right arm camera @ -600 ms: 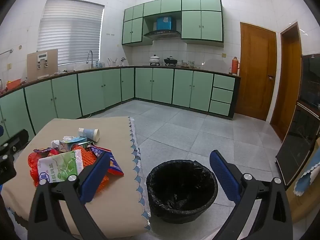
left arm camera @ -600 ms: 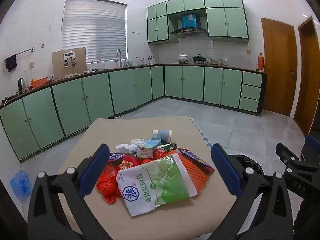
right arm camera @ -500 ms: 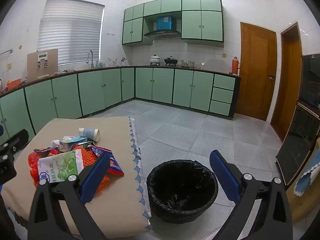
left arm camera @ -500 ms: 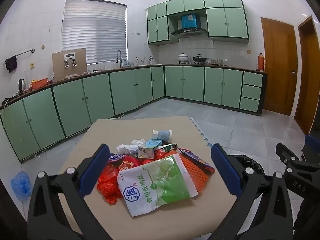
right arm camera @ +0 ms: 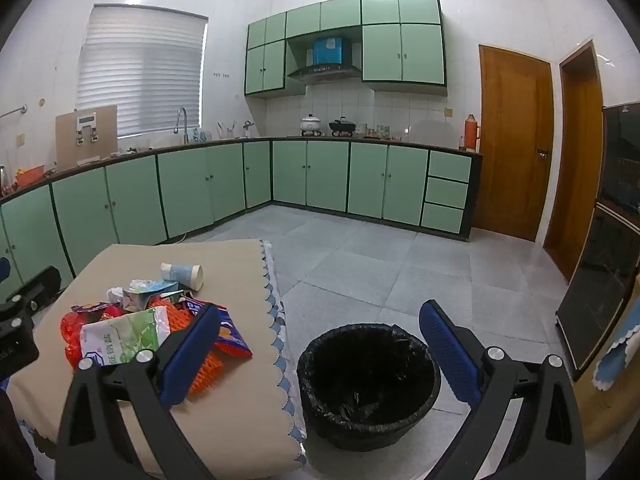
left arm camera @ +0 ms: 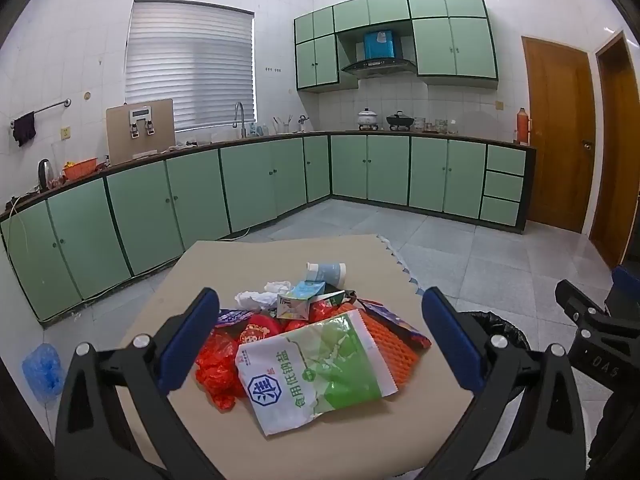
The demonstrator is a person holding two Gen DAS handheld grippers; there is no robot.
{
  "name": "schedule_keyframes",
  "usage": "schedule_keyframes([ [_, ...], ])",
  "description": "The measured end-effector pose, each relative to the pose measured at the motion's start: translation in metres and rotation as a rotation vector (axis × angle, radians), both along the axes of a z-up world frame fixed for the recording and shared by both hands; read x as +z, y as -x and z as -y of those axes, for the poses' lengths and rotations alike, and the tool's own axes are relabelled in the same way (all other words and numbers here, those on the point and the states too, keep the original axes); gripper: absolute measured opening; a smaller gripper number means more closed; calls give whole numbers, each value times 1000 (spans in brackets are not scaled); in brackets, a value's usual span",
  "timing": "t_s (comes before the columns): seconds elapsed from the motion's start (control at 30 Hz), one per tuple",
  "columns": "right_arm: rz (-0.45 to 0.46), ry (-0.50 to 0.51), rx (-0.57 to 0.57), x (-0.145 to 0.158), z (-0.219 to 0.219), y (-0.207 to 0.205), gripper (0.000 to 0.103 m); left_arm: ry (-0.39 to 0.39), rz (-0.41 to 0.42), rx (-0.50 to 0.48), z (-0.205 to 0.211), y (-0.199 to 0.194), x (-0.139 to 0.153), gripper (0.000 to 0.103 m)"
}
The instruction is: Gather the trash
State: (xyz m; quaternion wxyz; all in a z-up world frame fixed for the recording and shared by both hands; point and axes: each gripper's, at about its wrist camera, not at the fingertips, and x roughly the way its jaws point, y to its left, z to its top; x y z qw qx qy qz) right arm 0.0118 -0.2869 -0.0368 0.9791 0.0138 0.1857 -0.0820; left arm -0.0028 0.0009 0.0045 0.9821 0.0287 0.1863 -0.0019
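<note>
One black-lined bin stands beside the table, nothing visible inside; my left gripper and right gripper gape wide, holding nothing.

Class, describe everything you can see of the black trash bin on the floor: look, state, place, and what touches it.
The trash bin is round and black, lined with a crinkled, glossy black plastic bag folded over its rim. It stands upright and open on the grey tiled floor, close beside the scalloped edge of the beige table cover. It looks empty, though the dark interior hides detail. Nothing but the floor visibly touches it. The open right claw frames it without contact.
</note>
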Motion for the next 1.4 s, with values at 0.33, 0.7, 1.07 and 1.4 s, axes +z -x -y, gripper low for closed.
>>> schedule_keyframes([
  [0.33, 26, 8, 11, 1, -2, 2, 97, 3, 12, 1, 1, 0, 0, 98],
  [0.7, 32, 8, 17, 3, -5, 1, 97, 4, 15, 3, 0, 0, 0, 98],
  [1.07, 33, 4, 17, 0, -5, 1, 97, 7, 14, 8, -4, 1, 0, 98],
  [1.4, 40, -3, 13, -1, -4, 2, 97, 5, 14, 9, -4, 1, 0, 98],
])
